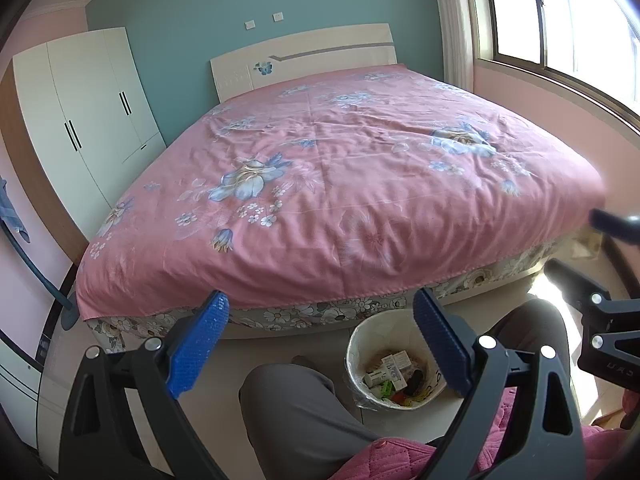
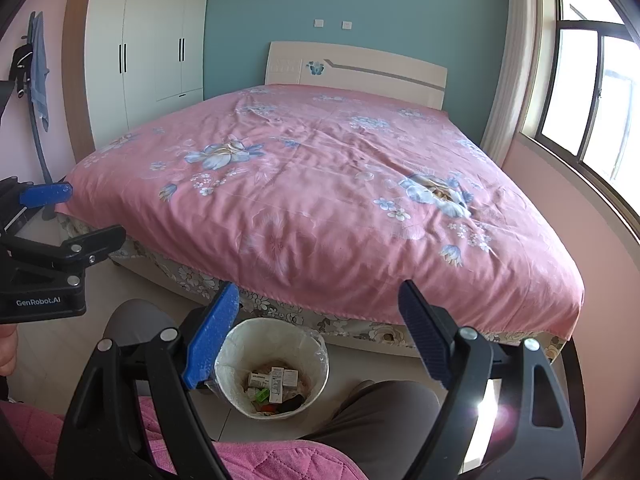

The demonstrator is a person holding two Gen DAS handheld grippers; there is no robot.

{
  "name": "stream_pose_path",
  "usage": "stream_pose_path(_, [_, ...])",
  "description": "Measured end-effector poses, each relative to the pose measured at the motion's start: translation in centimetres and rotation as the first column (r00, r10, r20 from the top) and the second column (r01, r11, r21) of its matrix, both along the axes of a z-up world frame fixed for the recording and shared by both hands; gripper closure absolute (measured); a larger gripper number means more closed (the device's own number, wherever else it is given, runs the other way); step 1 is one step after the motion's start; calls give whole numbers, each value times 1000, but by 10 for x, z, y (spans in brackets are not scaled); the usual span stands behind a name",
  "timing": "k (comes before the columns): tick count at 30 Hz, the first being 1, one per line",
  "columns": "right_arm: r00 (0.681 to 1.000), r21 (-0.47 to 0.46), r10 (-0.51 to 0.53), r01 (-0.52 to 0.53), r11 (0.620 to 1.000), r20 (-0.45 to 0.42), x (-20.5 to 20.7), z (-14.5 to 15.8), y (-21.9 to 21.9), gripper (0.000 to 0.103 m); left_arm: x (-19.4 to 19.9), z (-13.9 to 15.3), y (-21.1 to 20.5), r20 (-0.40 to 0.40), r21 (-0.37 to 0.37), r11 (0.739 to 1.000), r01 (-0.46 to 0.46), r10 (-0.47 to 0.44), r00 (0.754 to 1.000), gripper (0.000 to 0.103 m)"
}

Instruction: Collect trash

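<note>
Nearest the cameras, a pink quilted garment [image 2: 256,460] and the grey-trousered knees [image 1: 296,412] of a seated person fill the bottom of both views. The left claw [image 1: 320,340] stands wide with nothing between its blue ribbed fingers [image 1: 200,344], and the right claw [image 2: 316,332] is likewise spread wide and empty. Between the knees, on the pale tiled floor [image 2: 68,344], stands a round white wastebasket lined with clear plastic [image 2: 240,344]; the trash [image 2: 276,384], small white cartons with green, red and black scraps, lies at its bottom. Just beyond the basket is a bed under a pink flowered cover [image 2: 320,184], then its cream headboard [image 2: 360,70], a white wardrobe [image 2: 140,48] and a teal wall [image 2: 360,4].
</note>
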State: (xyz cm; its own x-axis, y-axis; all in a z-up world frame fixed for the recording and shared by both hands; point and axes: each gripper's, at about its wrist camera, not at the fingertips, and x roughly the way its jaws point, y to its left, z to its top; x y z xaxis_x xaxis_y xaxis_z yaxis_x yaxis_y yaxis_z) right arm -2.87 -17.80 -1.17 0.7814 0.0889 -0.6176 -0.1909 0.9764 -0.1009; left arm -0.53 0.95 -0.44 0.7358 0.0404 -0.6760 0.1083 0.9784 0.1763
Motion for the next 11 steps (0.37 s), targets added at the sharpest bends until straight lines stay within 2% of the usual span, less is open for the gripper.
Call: stream_pose_path(11, [1000,-2,-2,2,1000,-2,0,-1,1,22,0,-5,-1,-22,6,1000,6,-6,1000,8])
